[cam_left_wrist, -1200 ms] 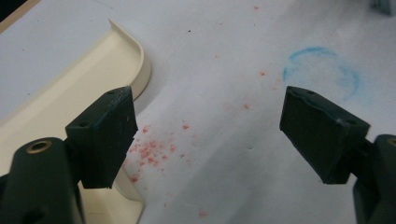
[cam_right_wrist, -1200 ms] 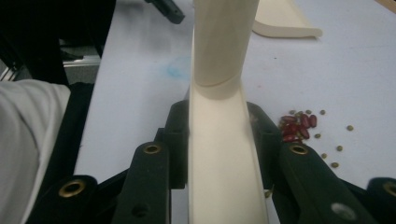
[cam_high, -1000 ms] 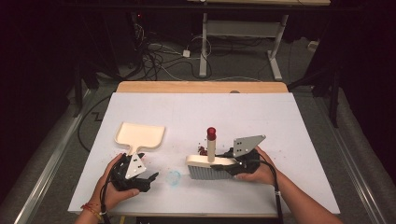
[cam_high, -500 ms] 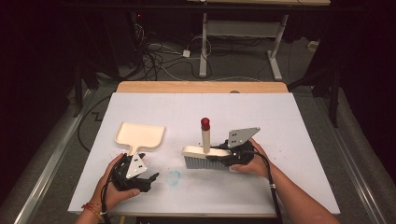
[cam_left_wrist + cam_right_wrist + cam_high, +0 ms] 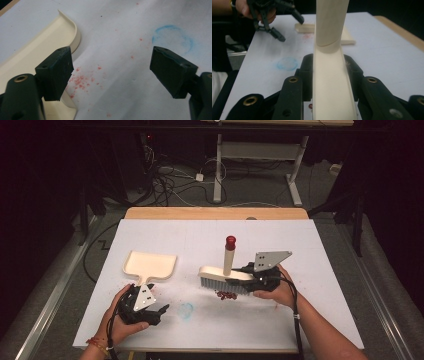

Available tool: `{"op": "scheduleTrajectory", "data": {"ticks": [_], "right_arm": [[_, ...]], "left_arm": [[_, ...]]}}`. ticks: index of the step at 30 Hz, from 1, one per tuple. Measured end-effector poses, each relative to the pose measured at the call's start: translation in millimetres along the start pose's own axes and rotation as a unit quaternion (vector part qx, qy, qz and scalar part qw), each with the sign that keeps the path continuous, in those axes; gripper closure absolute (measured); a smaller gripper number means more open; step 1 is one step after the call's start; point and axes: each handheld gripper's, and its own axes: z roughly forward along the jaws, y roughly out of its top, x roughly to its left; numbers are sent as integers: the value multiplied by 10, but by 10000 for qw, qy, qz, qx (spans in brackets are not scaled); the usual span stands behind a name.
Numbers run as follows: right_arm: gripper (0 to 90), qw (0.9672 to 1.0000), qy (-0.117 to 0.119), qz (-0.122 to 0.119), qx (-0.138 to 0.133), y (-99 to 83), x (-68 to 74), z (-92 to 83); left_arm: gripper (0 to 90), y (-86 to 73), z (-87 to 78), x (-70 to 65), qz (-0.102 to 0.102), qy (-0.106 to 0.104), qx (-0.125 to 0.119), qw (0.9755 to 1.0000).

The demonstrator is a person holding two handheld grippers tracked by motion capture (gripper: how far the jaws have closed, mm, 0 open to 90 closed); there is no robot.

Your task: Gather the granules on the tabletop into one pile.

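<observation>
Two grippers: you had one in each hand at the near edge of the white table (image 5: 320, 250).
Right gripper: your right gripper (image 5: 250, 276) was clenched on the brush (image 5: 225, 276), its pads pressed against both long sides of the cream back, as the right gripper view made plain (image 5: 332, 82).
Brush: you held it low over the table right of the middle, bristles down, with its cream handle rising upright to a red cap (image 5: 230, 241).
Crumbs: a small heap of dark red crumbs (image 5: 226, 294) lay on the table just under the near edge of the bristles.
Left gripper: your left gripper (image 5: 152, 309) was released, its jaws wide apart with nothing between them, and it sat near the table's front left edge; in the left gripper view (image 5: 112, 70) the bare tabletop showed between the pads.
Dustpan: the cream dustpan (image 5: 150, 265) lay flat on the table left of the brush and well apart from it, its short handle pointing toward your left hand (image 5: 117, 317).
Marks: a faint blue ring (image 5: 186, 310) was drawn on the table just right of the left gripper, and pale red specks (image 5: 81, 81) dotted the surface beside the dustpan's rim.
</observation>
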Motion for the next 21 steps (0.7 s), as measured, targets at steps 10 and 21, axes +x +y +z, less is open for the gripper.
{"op": "scheduleTrajectory", "data": {"ticks": [10, 21], "right_arm": [[670, 9949, -981, -138, 186, 135, -443, 41], [671, 9938, -987, -69, 514, -111, -671, 401]], "left_arm": [[179, -3, 18, 14, -28, -39, 1, 10000], [185, -31, 17, 15, 31, -74, 78, 9999]]}}
